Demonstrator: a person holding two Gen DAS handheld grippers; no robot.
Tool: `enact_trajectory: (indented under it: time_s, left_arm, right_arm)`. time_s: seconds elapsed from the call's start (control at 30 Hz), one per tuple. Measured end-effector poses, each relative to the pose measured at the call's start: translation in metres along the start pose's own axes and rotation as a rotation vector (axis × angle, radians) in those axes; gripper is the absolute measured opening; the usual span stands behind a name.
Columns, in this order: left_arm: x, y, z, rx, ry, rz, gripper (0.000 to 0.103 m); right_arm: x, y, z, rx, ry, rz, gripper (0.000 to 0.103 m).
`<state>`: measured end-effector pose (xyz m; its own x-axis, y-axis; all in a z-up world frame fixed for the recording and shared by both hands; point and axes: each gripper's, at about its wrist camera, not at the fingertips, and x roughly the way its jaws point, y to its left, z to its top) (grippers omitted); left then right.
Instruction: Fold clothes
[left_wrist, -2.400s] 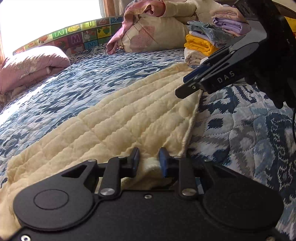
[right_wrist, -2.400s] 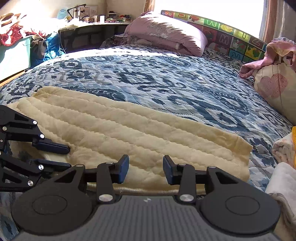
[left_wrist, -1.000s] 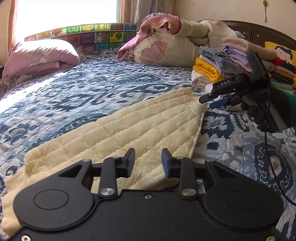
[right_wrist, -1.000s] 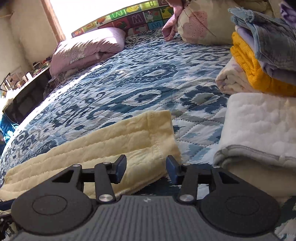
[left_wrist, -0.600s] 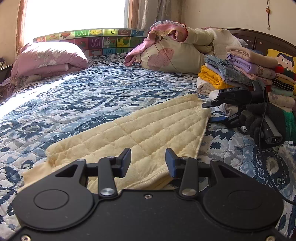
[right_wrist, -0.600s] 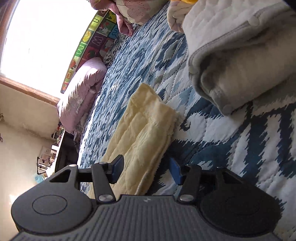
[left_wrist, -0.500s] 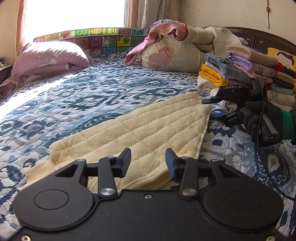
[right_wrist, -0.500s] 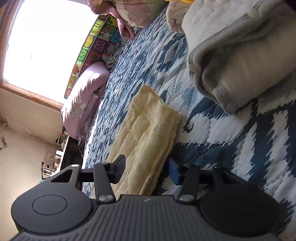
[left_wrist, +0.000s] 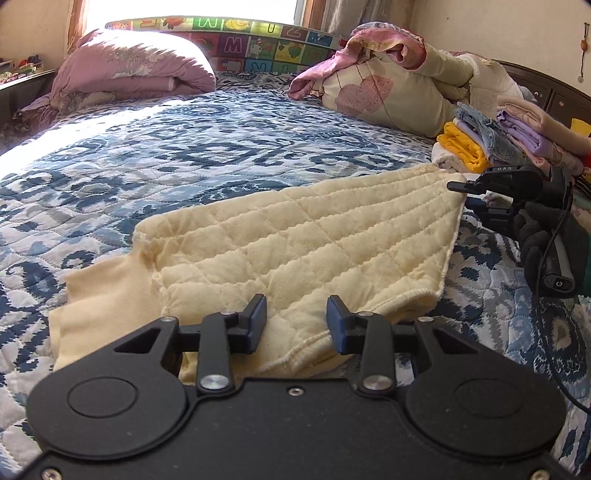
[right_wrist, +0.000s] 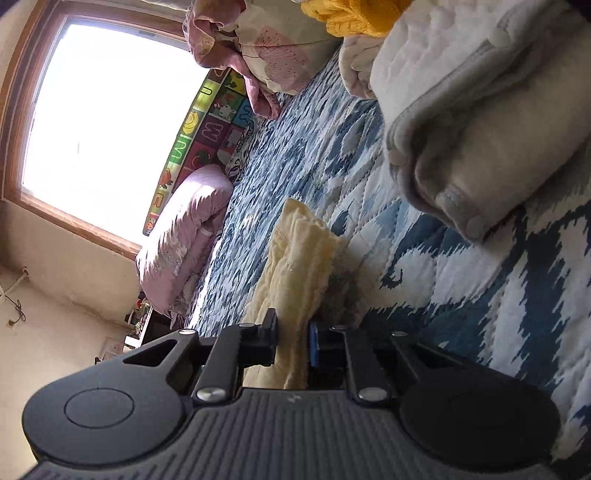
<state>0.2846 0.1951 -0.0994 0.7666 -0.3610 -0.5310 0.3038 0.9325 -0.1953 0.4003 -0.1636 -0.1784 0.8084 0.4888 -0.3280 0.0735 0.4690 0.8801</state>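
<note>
A cream quilted garment (left_wrist: 306, 240) lies folded lengthwise on the blue patterned bedspread (left_wrist: 184, 155). My left gripper (left_wrist: 296, 325) is open, its jaws apart just above the garment's near edge. My right gripper (right_wrist: 293, 341), turned on its side, is shut on the garment's far corner (right_wrist: 301, 258). It also shows in the left wrist view (left_wrist: 463, 194) at the garment's right tip, held by a black-gloved hand (left_wrist: 543, 236).
A stack of folded clothes (left_wrist: 502, 144) stands at the right, with a white-grey fleece (right_wrist: 480, 122) beside my right gripper. A pink pillow (left_wrist: 129, 70) and a heap of bedding (left_wrist: 391, 85) lie at the far side.
My right gripper rolled onto its side and closed on the garment's corner. My left gripper let go of the near edge, opened, and drew back a little.
</note>
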Motion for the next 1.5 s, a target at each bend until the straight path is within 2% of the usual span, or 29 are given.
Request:
enact_trajectory:
  time_s: [0.07,0.13,0.2,0.3,0.4,0.5,0.57,0.63,0.73,0.8,0.97,1.13,1.23,1.37,1.5]
  left_arm:
    - [-0.017,0.017,0.006,-0.093,-0.078,-0.018,0.035]
    - [-0.033,0.042,0.008,-0.219,-0.156,-0.001,0.034]
    - [-0.038,0.061,0.003,-0.314,-0.178,0.011,0.027]
    - [-0.042,0.074,0.002,-0.369,-0.182,0.040,0.023]
    - [-0.041,0.073,0.002,-0.362,-0.177,0.026,0.023]
    - [-0.028,0.060,-0.001,-0.298,-0.143,0.010,0.023]
    - [-0.004,0.048,-0.009,-0.218,-0.058,0.059,0.023]
    - [0.017,0.035,-0.016,-0.118,0.025,0.148,0.023]
    - [0.021,0.028,-0.014,-0.095,0.035,0.186,0.023]
    - [0.017,0.031,-0.015,-0.116,0.023,0.181,0.023]
    - [-0.011,0.039,0.000,-0.225,-0.102,0.087,0.026]
    - [-0.036,0.048,0.012,-0.349,-0.204,-0.025,0.032]
    - [-0.049,0.058,0.015,-0.426,-0.256,-0.100,0.043]
    - [-0.062,0.067,0.016,-0.475,-0.294,-0.148,0.047]
    - [-0.072,0.081,0.012,-0.541,-0.319,-0.205,0.050]
  right_arm:
    - [-0.002,0.013,0.004,-0.052,-0.001,0.005,0.018]
    - [-0.006,0.024,0.011,-0.097,-0.001,0.020,0.018]
    - [-0.020,0.030,0.021,-0.134,0.002,0.041,0.017]
    - [-0.031,0.038,0.026,-0.164,-0.003,0.051,0.017]
    - [-0.037,0.037,0.030,-0.158,-0.016,0.058,0.017]
    - [-0.041,0.030,0.031,-0.146,-0.017,0.051,0.017]
    - [-0.042,0.025,0.027,-0.148,-0.010,0.038,0.017]
    - [-0.043,0.023,0.026,-0.147,-0.011,0.027,0.017]
    - [-0.042,0.030,0.023,-0.185,-0.018,0.007,0.017]
    - [-0.044,0.042,0.021,-0.249,-0.022,-0.007,0.017]
    - [-0.053,0.083,0.011,-0.429,-0.052,-0.017,0.017]
    - [-0.063,0.140,-0.016,-0.687,-0.076,0.020,0.017]
    - [-0.064,0.173,-0.042,-0.846,-0.078,0.044,0.017]
    - [-0.058,0.214,-0.093,-1.090,-0.052,0.078,0.017]
    - [-0.048,0.237,-0.143,-1.260,-0.015,0.095,0.017]
